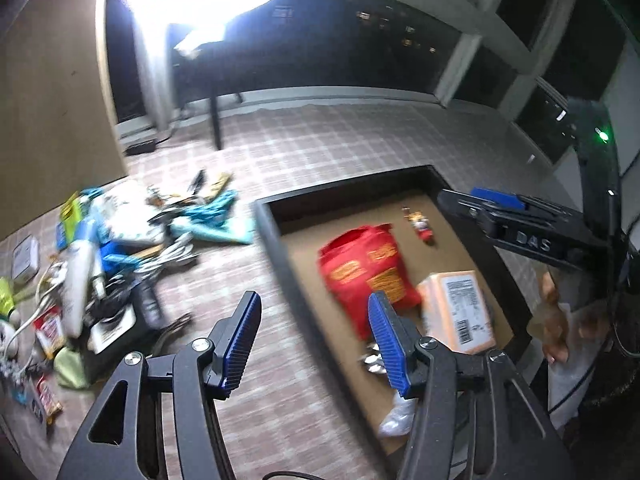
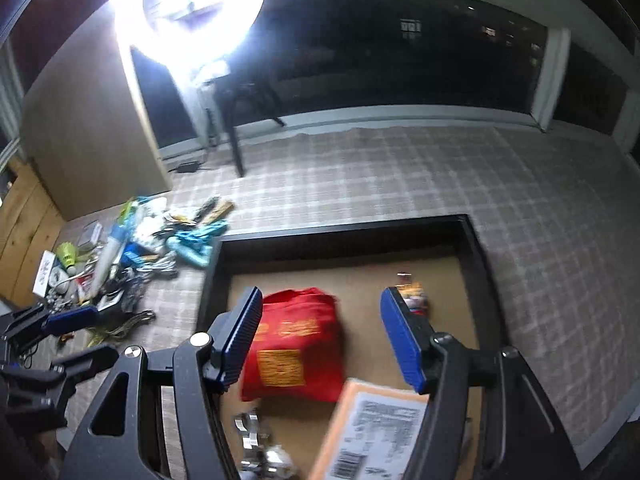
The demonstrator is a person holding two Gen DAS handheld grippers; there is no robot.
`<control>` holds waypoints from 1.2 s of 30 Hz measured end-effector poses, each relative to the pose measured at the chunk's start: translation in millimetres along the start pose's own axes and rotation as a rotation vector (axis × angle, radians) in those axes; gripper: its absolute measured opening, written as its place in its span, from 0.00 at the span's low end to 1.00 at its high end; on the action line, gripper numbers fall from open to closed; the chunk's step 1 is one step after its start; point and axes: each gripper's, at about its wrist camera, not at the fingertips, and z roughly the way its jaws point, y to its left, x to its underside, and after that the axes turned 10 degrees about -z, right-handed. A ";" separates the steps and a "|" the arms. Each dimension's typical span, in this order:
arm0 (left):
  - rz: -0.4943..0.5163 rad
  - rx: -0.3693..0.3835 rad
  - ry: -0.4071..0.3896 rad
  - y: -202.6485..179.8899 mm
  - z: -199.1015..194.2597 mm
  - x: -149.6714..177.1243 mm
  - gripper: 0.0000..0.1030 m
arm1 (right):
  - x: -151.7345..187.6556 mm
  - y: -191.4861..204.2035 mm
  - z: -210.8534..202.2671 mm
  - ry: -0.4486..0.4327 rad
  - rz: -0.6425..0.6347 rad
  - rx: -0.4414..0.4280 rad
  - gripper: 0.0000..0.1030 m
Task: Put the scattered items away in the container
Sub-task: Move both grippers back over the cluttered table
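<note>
A black-walled container (image 1: 276, 248) with a brown bottom sits on the plaid carpet. In it lie a red bag (image 1: 364, 268), an orange box (image 1: 460, 308) with a barcode label, a small keychain figure (image 1: 422, 224) and a silvery item (image 1: 374, 360). My left gripper (image 1: 316, 344) hangs open and empty over the container's left wall. My right gripper (image 2: 322, 340) is open above the container (image 2: 208, 280), with the red bag (image 2: 296, 344) below it and the blurred orange box (image 2: 380, 432) just under its fingers. A pile of scattered items (image 1: 112, 264) lies to the left.
A bright ring light (image 2: 192, 8) glares above the pile (image 2: 132, 264). A wooden cabinet (image 1: 52, 120) stands at the left and a dark table leg (image 1: 216, 120) behind. Dark windows line the back. A hand (image 1: 556, 320) shows at the right edge.
</note>
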 end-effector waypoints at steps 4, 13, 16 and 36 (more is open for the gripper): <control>-0.043 -0.042 -0.022 46.0 -20.1 4.4 0.51 | -4.5 38.7 2.4 -0.003 -0.029 -0.044 0.59; -0.202 -0.171 -0.073 175.5 -73.5 24.0 0.51 | -22.5 144.7 11.3 -0.009 -0.119 -0.126 0.59; -0.251 -0.207 -0.087 219.7 -92.4 38.2 0.51 | -28.1 182.3 16.8 -0.009 -0.143 -0.165 0.59; 0.055 -0.371 0.046 325.4 -68.1 21.0 0.46 | -46.2 310.8 49.9 0.093 -0.300 -0.254 0.59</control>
